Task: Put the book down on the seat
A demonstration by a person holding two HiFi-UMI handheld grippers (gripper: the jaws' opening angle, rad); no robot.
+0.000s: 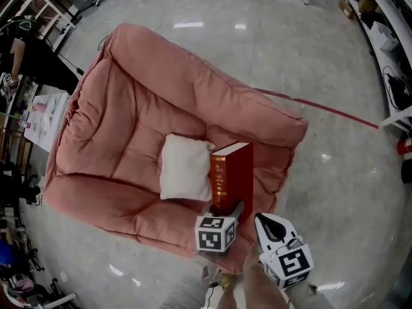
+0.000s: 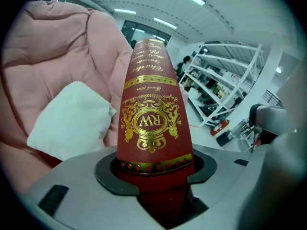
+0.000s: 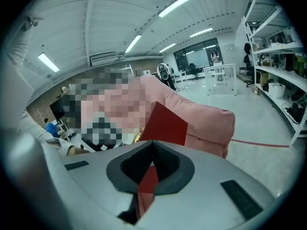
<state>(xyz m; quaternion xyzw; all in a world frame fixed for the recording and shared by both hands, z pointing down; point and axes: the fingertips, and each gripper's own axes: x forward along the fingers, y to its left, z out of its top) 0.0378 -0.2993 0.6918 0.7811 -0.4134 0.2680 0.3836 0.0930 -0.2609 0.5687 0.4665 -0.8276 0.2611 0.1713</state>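
Our left gripper clamps the gold-stamped red hardcover book upright over the pink cushioned seat. Only its own view shows our right gripper closed, seemingly empty.

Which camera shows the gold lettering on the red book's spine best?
The left gripper view: the red hardcover book, held in the left tool, fills it with its gold-stamped spine. The head view shows it small and upright; the right gripper view, only a plain red corner.
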